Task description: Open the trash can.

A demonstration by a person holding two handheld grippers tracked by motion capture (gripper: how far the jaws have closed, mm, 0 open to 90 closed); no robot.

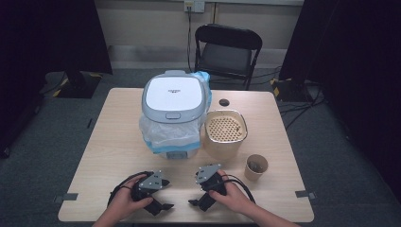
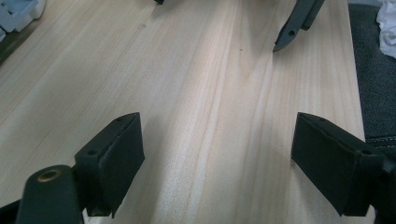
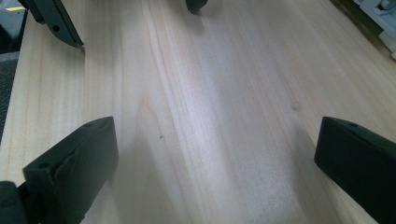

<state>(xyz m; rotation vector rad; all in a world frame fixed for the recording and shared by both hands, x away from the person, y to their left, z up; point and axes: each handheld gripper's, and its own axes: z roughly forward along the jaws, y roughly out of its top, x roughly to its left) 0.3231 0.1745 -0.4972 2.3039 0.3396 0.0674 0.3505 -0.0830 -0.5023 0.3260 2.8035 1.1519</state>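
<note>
Resting on the near part of the wooden table [image 1: 108, 156], the left gripper [image 1: 161, 206] and the right gripper [image 1: 195, 202] point toward each other, both well in front of the white lidded bin [image 1: 176, 111], which stands at the table's middle with a plastic bag bunched around its body. Both pairs of jaws stand apart with bare wood between them (the right pair wider). Just right of the bin sits a beige perforated basket [image 1: 225, 133], and farther right and nearer, a small paper cup [image 1: 256, 167].
</note>
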